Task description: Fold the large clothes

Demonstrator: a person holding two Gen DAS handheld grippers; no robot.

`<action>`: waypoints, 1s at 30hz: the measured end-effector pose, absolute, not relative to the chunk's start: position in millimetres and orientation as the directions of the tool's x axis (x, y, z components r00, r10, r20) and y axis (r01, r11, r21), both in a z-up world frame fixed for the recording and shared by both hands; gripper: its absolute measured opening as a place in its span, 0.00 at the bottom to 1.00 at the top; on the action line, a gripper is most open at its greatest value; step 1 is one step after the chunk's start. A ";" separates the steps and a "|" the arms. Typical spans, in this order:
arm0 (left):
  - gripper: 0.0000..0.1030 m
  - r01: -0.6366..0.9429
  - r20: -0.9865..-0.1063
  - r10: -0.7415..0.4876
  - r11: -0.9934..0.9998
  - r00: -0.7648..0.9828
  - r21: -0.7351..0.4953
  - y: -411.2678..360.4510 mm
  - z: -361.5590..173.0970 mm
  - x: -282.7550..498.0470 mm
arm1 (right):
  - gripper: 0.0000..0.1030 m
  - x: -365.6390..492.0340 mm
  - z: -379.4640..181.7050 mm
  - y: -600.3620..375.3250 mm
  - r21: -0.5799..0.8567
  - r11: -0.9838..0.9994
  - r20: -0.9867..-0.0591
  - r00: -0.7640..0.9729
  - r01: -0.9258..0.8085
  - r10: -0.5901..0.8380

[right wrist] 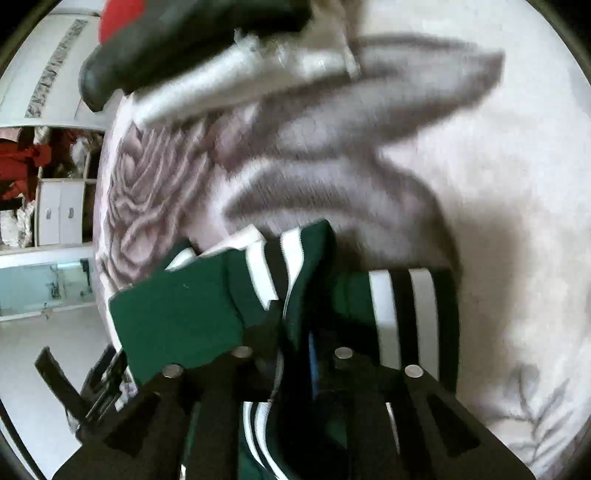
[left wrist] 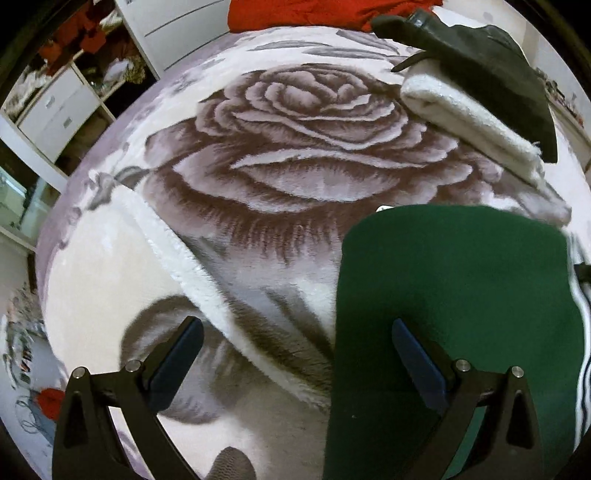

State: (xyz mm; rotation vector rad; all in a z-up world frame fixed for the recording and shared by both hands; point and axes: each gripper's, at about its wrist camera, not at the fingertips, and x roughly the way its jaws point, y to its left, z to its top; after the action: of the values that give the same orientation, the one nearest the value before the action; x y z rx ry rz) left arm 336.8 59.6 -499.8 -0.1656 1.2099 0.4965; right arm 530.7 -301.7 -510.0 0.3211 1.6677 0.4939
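Note:
A dark green garment (left wrist: 454, 314) with white and black stripes lies folded on a rose-patterned blanket (left wrist: 295, 140). My left gripper (left wrist: 295, 343) is open and empty; its right finger (left wrist: 417, 362) hovers over the garment's left part, its left finger over the blanket. In the right wrist view my right gripper (right wrist: 295, 332) is shut on the green garment (right wrist: 177, 306) at its striped edge (right wrist: 402, 306), with cloth bunched between the jaws. The left gripper's tool shows in the right wrist view (right wrist: 74, 391) at the lower left.
A folded white cloth (left wrist: 472, 118) with a dark garment (left wrist: 480, 62) on top lies at the back right of the bed. Red clothing (left wrist: 314, 13) lies at the far edge. White cabinets and shelves (left wrist: 55, 107) stand to the left.

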 end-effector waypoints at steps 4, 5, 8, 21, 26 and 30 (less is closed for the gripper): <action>1.00 -0.468 -0.927 0.268 0.875 0.261 0.121 61.5 -498.3 327.6 | 0.62 509.4 -471.0 -338.2 0.581 0.813 -0.805 -0.173 -0.036 0.568; 1.00 -0.475 -0.927 0.270 0.872 0.261 0.120 60.7 -497.3 325.3 | 0.65 499.8 -466.0 -345.6 0.606 0.795 -0.785 -0.181 -0.030 0.592; 1.00 -0.488 -0.922 0.281 0.864 0.265 0.123 53.9 -491.9 317.4 | 0.67 465.0 -470.4 -358.1 0.620 0.784 -0.759 -0.267 -0.020 0.594; 1.00 -0.403 -0.943 0.253 0.903 0.216 0.150 -8.4 -492.3 278.6 | 0.02 401.4 -478.4 -372.6 0.598 0.801 -0.781 -0.197 0.035 0.592; 1.00 -0.424 -0.955 0.236 0.895 0.180 0.141 -4.9 -510.0 281.0 | 0.02 372.2 -485.9 -389.1 0.513 0.856 -0.830 -0.216 0.065 0.514; 1.00 -0.447 -0.960 0.208 0.888 0.189 0.104 6.0 -501.0 274.3 | 0.05 379.6 -500.6 -371.2 0.488 0.873 -0.841 -0.272 -0.004 0.469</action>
State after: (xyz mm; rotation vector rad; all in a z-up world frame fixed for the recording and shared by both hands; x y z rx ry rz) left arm 274.3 6.0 -501.0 -0.2168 1.3035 0.4658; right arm 379.6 -371.2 -500.6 0.3510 1.7995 0.4721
